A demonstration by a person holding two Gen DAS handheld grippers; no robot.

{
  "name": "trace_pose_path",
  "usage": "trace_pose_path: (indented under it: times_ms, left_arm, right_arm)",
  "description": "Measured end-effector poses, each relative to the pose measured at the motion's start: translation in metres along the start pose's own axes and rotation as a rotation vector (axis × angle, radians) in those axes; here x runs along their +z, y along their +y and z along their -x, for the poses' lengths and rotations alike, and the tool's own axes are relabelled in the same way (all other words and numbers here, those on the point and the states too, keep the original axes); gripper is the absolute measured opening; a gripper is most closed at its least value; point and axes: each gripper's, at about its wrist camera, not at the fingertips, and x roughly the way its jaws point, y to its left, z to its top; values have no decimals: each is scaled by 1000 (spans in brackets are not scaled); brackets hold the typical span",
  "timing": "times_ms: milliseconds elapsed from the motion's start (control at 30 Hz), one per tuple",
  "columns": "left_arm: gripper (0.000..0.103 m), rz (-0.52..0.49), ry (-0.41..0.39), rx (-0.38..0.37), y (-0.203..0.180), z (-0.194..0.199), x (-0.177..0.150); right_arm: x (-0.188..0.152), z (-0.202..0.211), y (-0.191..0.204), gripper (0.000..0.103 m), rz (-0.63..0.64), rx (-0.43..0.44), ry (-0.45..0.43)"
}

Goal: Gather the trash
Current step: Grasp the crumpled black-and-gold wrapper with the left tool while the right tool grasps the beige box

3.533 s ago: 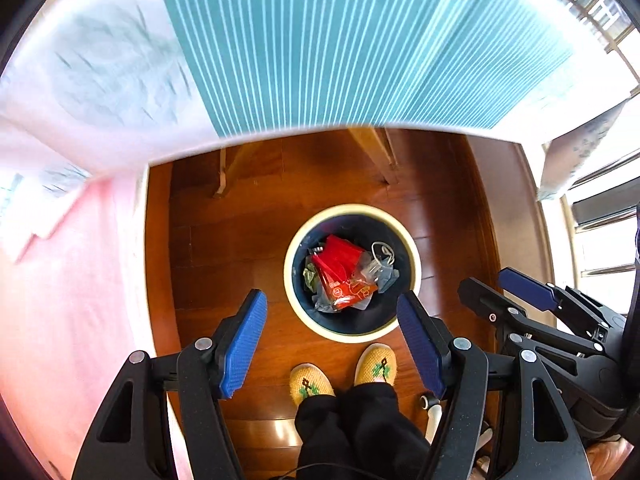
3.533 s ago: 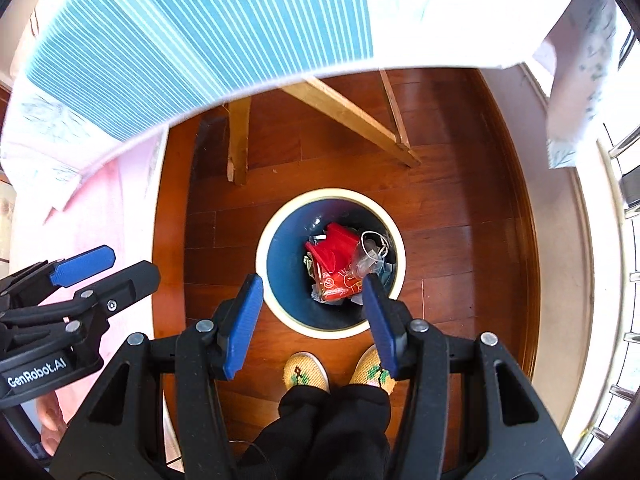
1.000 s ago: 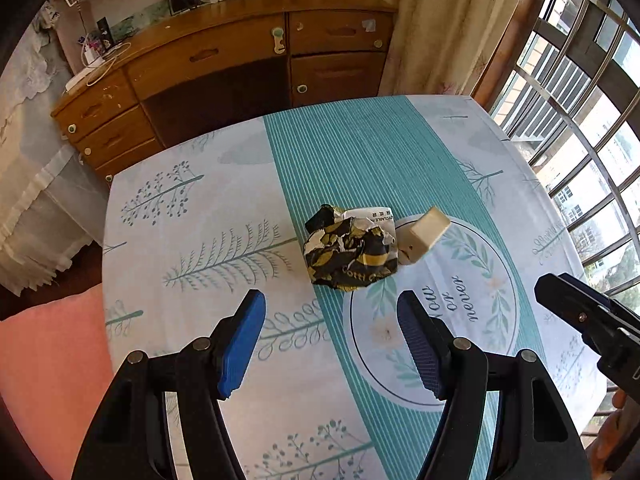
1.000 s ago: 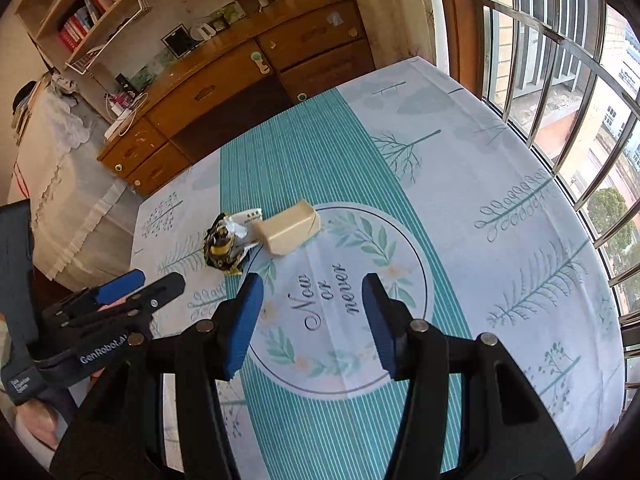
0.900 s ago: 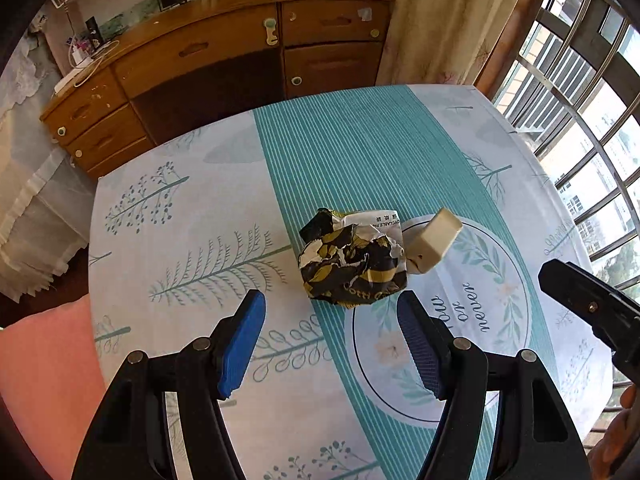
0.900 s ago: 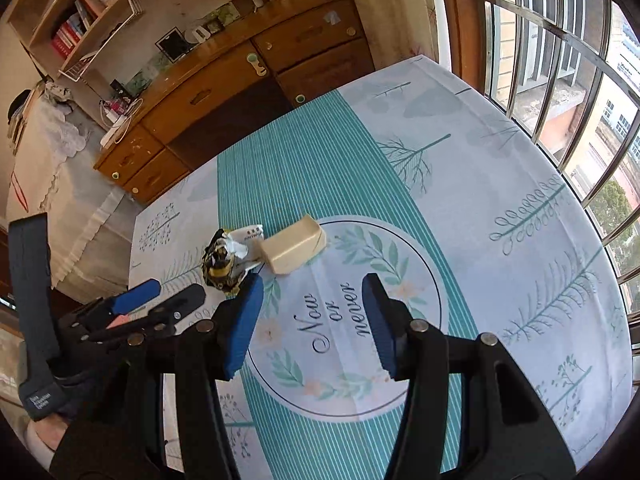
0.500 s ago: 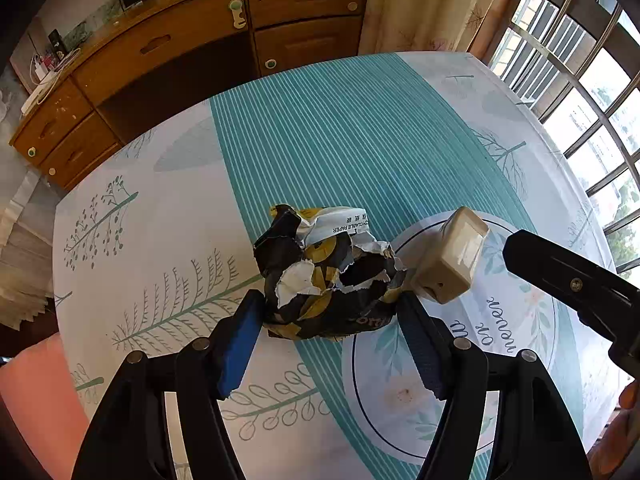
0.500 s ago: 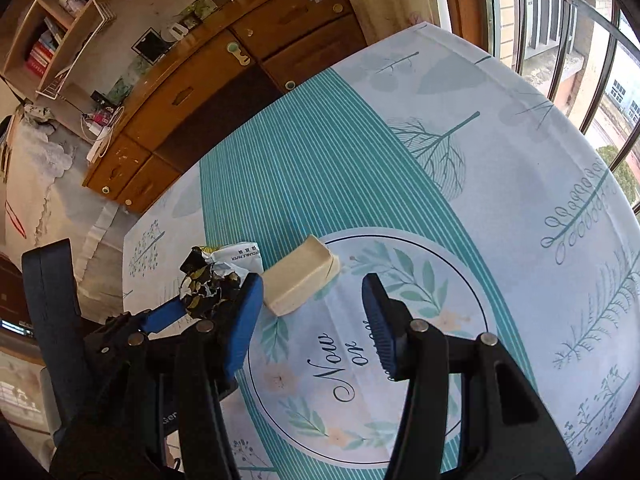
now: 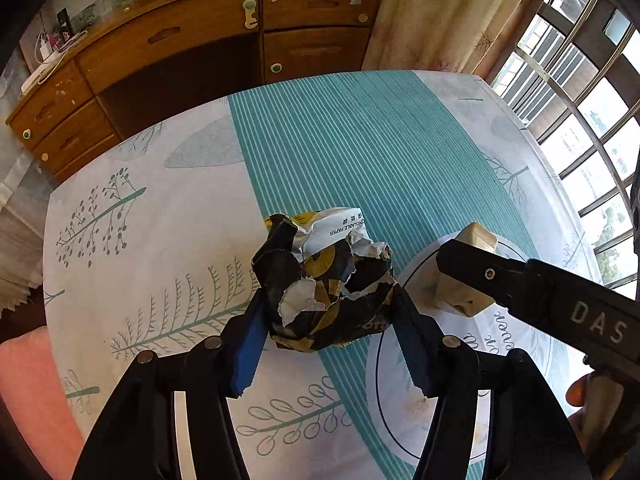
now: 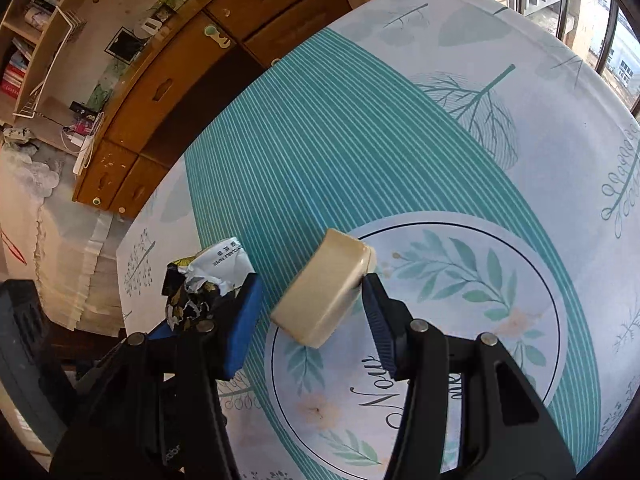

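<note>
Two pieces of trash sit side by side on your table, one between each pair of jaws.

On your left, the left gripper (image 9: 328,320) has just been closing its jaws around the crumpled black, yellow and white paper wrapper (image 9: 326,280), and both blue pads now lie against the wad's sides, so you hold it while it rests on the teal-striped, leaf-printed white tablecloth (image 9: 168,240). Just to its right, touching or nearly touching it, lies the small cream-coloured rounded box (image 10: 326,290), tilted on the edge of the cloth's printed circle. Your right gripper (image 10: 312,320) straddles that box at a middling width: the right pad meets its far corner, but the left pad stands clear, so nothing is clamped there. Behind the table stands a brown wooden sideboard with drawers (image 9: 180,40).
</note>
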Motion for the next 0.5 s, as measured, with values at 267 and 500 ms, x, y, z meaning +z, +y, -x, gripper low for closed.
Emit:
trace_pose_path:
  times_ms: [267, 500]
  left_arm:
    - [59, 23, 1, -15, 5, 11, -17]
    - [58, 23, 1, -58, -12, 35, -46]
  right_arm:
    - [-10, -9, -3, 22, 66, -65, 13]
    - [-36, 20, -21, 22, 108, -29, 12]
